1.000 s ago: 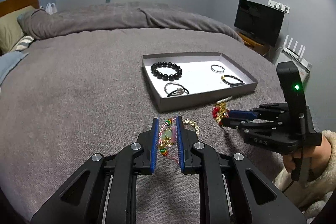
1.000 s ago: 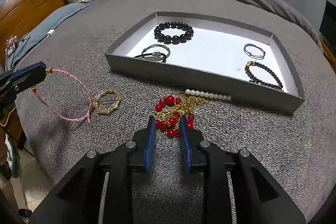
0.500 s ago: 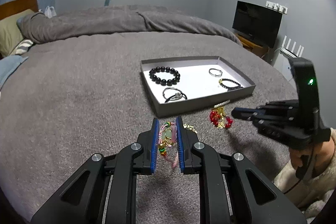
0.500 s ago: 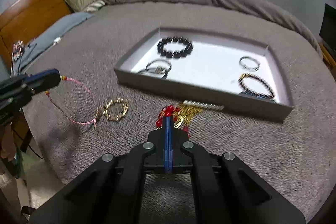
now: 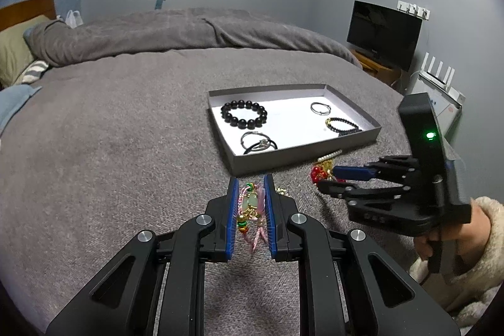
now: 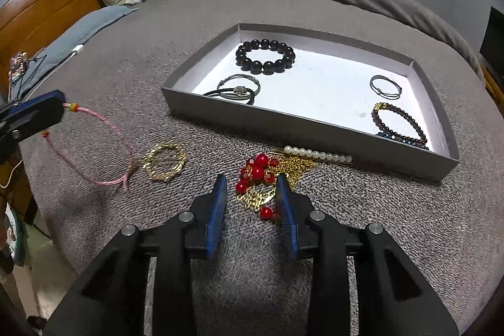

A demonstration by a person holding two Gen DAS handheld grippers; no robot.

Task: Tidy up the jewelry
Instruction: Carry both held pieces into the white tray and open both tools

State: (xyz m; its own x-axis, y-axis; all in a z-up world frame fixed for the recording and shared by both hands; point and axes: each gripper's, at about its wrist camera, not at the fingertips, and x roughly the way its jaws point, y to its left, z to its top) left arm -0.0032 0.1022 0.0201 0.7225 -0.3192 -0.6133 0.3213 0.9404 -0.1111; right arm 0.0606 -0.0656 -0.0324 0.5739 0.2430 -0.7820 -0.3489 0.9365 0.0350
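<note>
Left gripper (image 5: 249, 189) clamped on pink cord bracelet (image 5: 252, 210), lifted off bed (image 5: 110, 131); cord loop trails down to blanket. Right gripper (image 6: 252, 194) spread apart, straddling red bead and gold chain tangle (image 6: 261, 175) just before grey tray (image 6: 302, 120). Gold ring bracelet (image 6: 165, 161) lies between. Tray holds black bead bracelet (image 6: 265, 56), other bands.

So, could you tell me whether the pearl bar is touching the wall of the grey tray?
Apart. In the right wrist view a strip of grey blanket shows between the pearl bar and the near wall of the grey tray.
</note>
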